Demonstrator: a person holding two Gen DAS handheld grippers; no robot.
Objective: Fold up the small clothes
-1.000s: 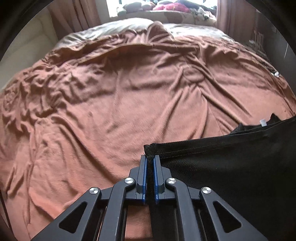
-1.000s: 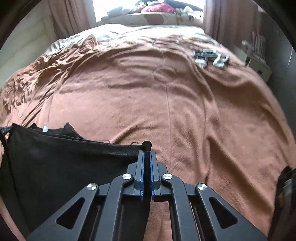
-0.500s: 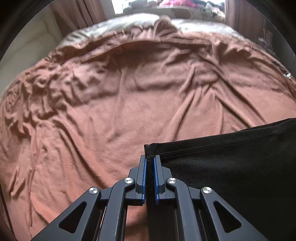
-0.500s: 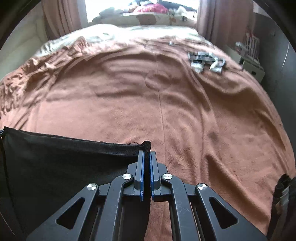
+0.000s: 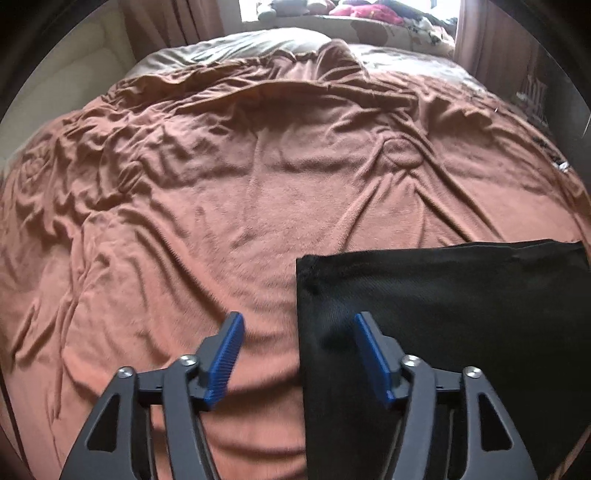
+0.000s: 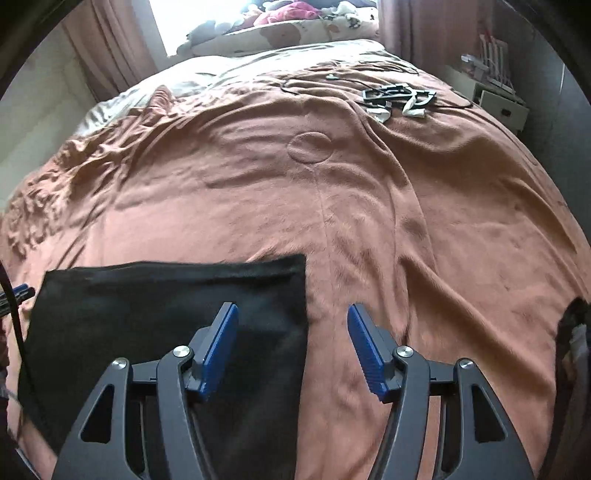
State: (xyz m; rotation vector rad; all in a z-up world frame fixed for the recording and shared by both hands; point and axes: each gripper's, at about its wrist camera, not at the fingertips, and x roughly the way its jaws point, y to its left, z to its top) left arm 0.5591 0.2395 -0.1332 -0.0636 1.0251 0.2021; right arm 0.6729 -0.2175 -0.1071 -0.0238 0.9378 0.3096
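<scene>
A black garment (image 5: 443, 314) lies flat as a folded rectangle on the brown bedspread (image 5: 221, 203). In the left wrist view my left gripper (image 5: 297, 325) is open above its left edge, near the far left corner. In the right wrist view the garment (image 6: 147, 302) lies at lower left, and my right gripper (image 6: 293, 317) is open above its right edge, near the far right corner. Neither gripper holds anything. The blue pads (image 6: 221, 339) stand wide apart.
A heap of grey and white items with cables (image 6: 397, 98) lies at the far right of the bed. A white bedside cabinet (image 6: 495, 99) stands beyond the right edge. Pillows and toys (image 6: 288, 22) sit at the window. A dark object (image 6: 572, 332) shows at the right margin.
Both grippers were shut on the garment's top corners and held it taut. They have now opened and let go, and the garment lies flat on the bedspread.
</scene>
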